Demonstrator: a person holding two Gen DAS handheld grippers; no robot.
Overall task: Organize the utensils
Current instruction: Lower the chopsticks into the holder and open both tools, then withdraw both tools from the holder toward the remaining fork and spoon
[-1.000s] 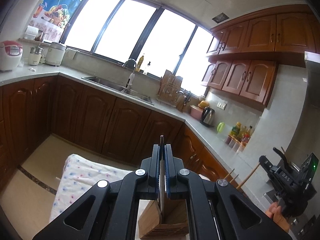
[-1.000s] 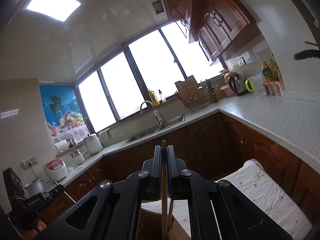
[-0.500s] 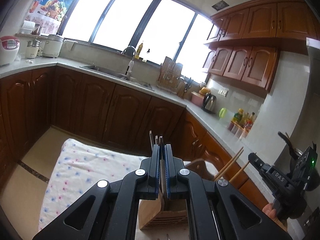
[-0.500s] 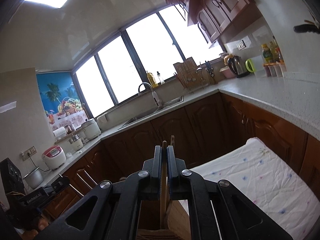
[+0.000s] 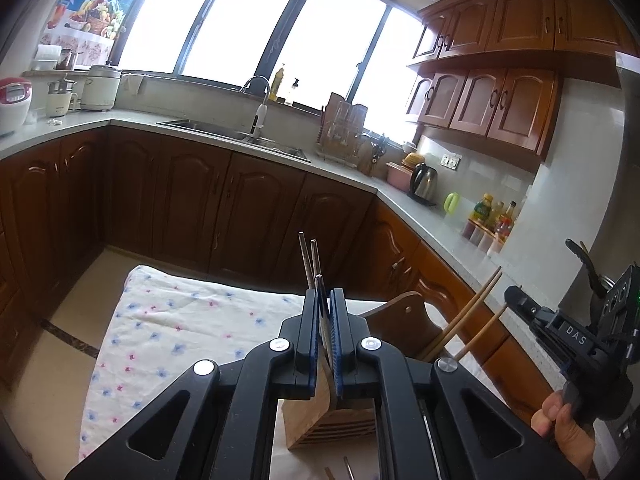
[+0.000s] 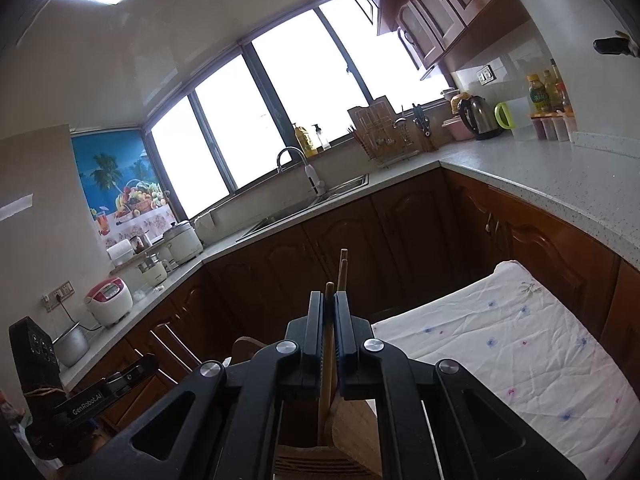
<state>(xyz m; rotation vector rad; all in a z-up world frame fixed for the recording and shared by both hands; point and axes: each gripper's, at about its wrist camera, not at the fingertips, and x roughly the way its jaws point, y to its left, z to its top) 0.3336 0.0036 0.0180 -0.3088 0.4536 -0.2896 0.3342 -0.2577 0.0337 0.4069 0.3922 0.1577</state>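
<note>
Jaws of the left gripper (image 5: 325, 294) are pinching a thin metal chopstick (image 5: 319, 280), closed narrow around it, and the stick is standing nearly upright with its lower end going down toward a wooden holder (image 5: 332, 424) just below. Two more metal chopsticks (image 5: 307, 260) are rising just beyond the jaws, leaning slightly left; whether their lower ends are sitting in the holder is hidden by the gripper. The holder is sitting on a table covered by a white cloth (image 5: 180, 328) with small blue and pink flowers. At the near edge, two short ends of other utensils are lying on the cloth in front of the holder.

To the right, the right gripper (image 6: 329, 300) is likewise clamped narrow on a wooden chopstick (image 6: 329, 344), which is running down between the jaws into the same holder (image 6: 320, 460). Another wooden chopstick (image 6: 343, 272) is standing just behind it. In the left view, two wooden sticks (image 5: 460, 320) are slanting up to the right beside the holder's curved back, and a person's hand (image 5: 564, 428) is gripping the right tool's handle at the far right edge.

Behind the table, brown kitchen cabinets (image 5: 240, 200) and a sink (image 5: 236, 134) are lining the far wall under bright windows.
</note>
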